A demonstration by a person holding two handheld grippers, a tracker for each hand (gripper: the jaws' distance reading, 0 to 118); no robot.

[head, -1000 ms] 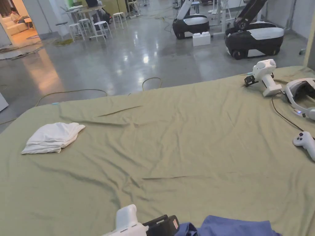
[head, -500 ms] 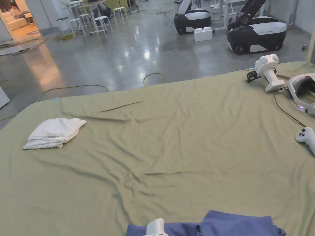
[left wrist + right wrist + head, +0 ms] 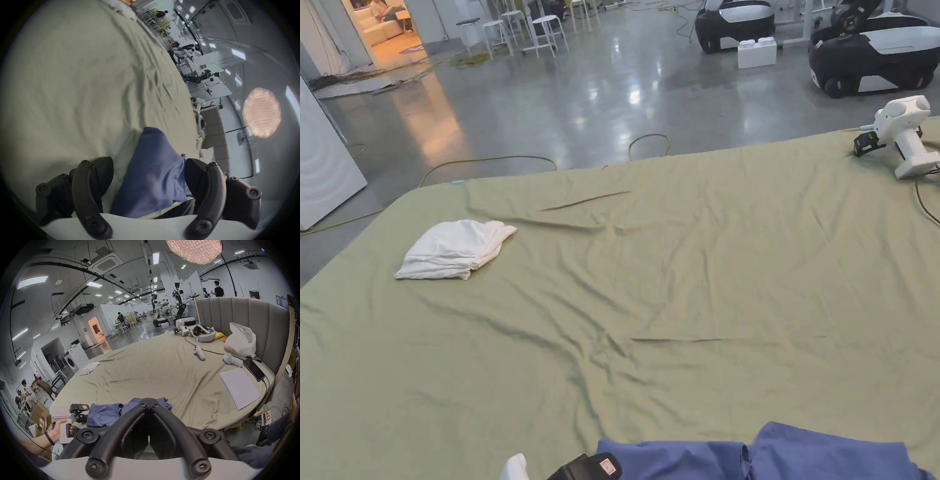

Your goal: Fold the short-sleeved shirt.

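Blue shirt (image 3: pixel 762 451) bunched at near edge of green-sheeted bed (image 3: pixel 675 281). Left gripper (image 3: pixel 148 177) spread wide, jaws either side of the cloth, not pinching. Right gripper (image 3: pixel 148 400) pressed closed at the shirt; grip on fabric unclear.

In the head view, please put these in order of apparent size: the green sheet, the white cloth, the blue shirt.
1. Green sheet, by far.
2. Blue shirt, though the frame cuts it off and it is nearest.
3. White cloth, farther away.
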